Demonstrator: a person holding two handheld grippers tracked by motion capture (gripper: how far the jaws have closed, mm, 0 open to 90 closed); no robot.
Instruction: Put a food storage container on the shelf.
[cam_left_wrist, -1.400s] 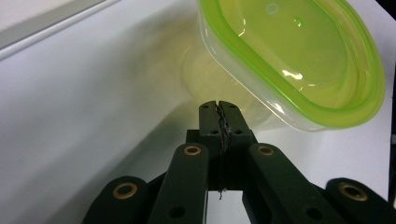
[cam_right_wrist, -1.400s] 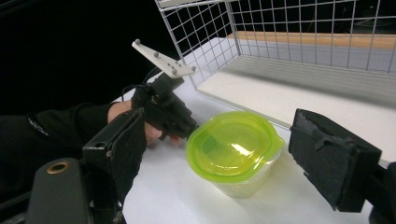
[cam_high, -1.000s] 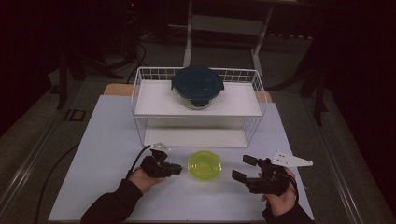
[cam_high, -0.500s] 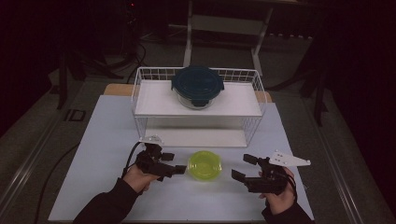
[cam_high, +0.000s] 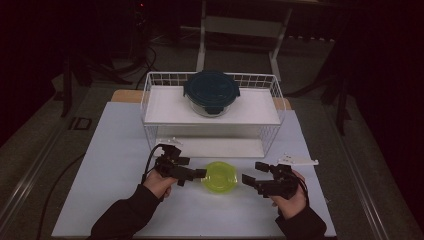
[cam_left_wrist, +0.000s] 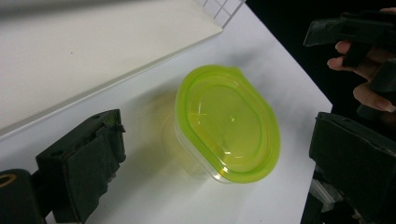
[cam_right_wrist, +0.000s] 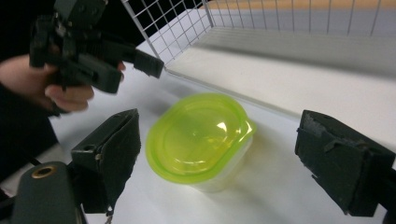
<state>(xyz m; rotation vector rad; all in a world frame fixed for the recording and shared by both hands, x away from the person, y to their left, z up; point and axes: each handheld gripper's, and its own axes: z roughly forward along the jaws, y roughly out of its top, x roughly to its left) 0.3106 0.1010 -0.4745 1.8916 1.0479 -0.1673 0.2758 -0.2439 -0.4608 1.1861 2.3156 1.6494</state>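
- Two grippers, left gripper (cam_high: 196, 176) and right gripper (cam_high: 248, 181), are held with jaws spread wide, gripping nothing.
- Yellow-green lidded container (cam_high: 219, 177) is flanked on the white table (cam_high: 115, 165), apparently for a two-sided grasp.

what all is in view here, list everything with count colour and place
box: 1, clear with yellow-green lid, on the mat between the hand-held grippers
bowl: 1, glass with dark blue lid, on top of the rack
rack: 1, white wire with white shelves, far half of the mat
mat: 1, white, covers the table
left hand-held gripper: 1, black, open, left of the box
right hand-held gripper: 1, black, open, right of the box
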